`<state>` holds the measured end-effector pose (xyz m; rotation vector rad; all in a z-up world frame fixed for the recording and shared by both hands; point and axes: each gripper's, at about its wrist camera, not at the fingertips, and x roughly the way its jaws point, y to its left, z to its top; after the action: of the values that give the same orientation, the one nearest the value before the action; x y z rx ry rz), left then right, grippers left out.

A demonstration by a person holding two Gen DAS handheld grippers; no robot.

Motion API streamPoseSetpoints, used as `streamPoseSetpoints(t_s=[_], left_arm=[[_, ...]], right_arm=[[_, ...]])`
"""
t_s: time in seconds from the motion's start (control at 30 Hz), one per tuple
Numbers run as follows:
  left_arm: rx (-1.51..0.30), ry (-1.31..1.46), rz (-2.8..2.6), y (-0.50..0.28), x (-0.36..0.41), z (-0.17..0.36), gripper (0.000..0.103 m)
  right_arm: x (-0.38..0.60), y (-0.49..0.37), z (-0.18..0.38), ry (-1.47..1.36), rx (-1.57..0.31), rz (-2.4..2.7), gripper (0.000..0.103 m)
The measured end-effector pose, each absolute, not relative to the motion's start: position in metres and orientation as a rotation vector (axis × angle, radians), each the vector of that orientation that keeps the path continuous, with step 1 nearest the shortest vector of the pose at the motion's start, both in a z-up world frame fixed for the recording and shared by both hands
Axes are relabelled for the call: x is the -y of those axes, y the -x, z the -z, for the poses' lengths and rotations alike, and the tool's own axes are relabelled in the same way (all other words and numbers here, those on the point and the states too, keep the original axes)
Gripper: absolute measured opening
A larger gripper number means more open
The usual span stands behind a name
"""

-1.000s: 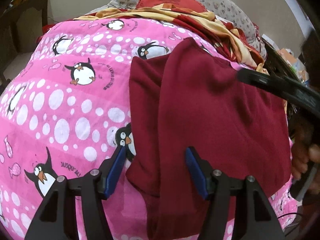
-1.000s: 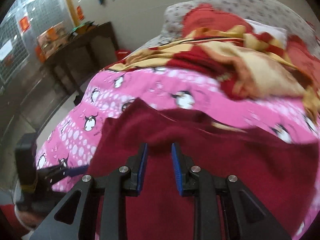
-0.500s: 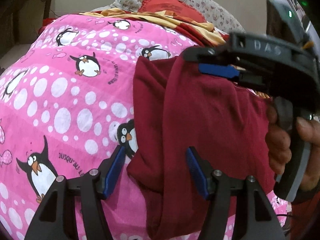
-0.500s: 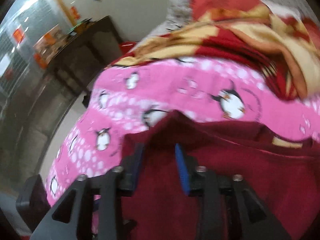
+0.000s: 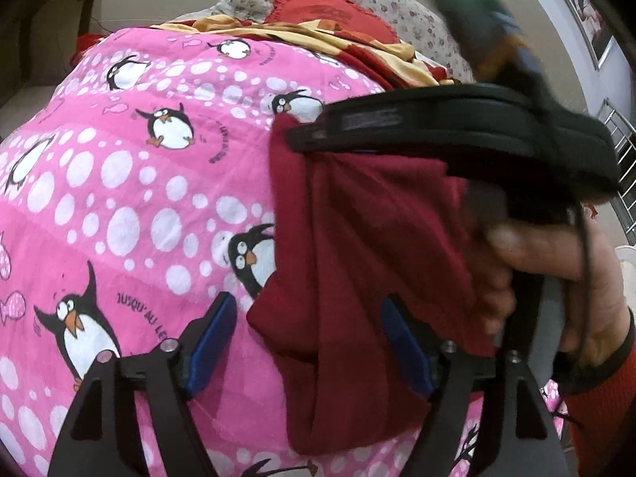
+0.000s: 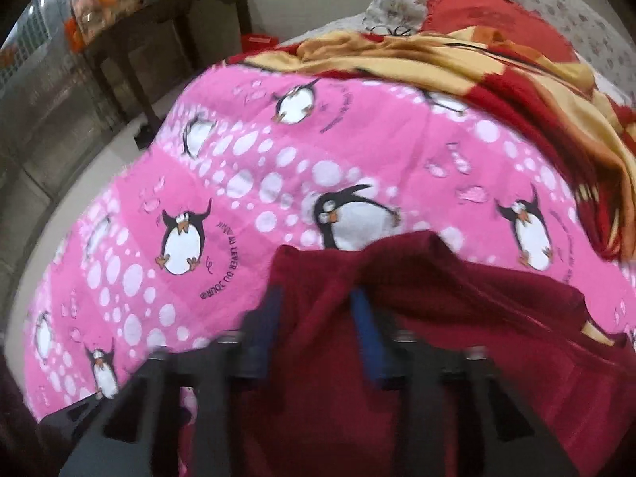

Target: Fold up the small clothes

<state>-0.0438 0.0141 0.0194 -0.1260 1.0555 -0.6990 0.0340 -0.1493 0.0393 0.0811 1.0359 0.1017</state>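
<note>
At the far left of the right wrist view a dark side table stands against the wall, well apart from the bed. The pink penguin-print quilt covers the bed and fills the left half of both views.

In the left wrist view, the left gripper sits at the near edge with its blue pads wide apart; its jaws have just been opening. The near left corner of the maroon garment lies between the pads, but neither pad presses on it: the left pad is over bare quilt, and the right pad is just beside a fold of the cloth.

The maroon garment lies on the quilt to the right of centre, folded lengthwise into a tall strip, its left edge running from near to far beside a printed penguin.

Further right, the right gripper reaches the garment's far left corner. Seen from its own blurred camera, its jaws have just been closing and stand narrow with a bunched ridge of maroon cloth between the blue pads; the pads look clamped on that fold. The person's right hand grips its handle at the right edge of the left wrist view.

At the far right, a red-and-yellow blanket is heaped against a floral pillow.
</note>
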Motion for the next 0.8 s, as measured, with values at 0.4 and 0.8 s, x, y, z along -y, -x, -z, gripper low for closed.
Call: streamPoseSetpoints(t_s=[0.4,0.8], left_arm=[[-1.007,0.218,0.739,0.028,-0.006,-0.035,0.029],[-0.931,0.111,0.79,0.05,0.023,-0.067,0.028]], right_arm=[[0.203,-0.006,-0.073,-0.355,-0.975,-0.194,0.027],[0.176,-0.029,-0.067,-0.303,-1.09,-0.171,0.071]])
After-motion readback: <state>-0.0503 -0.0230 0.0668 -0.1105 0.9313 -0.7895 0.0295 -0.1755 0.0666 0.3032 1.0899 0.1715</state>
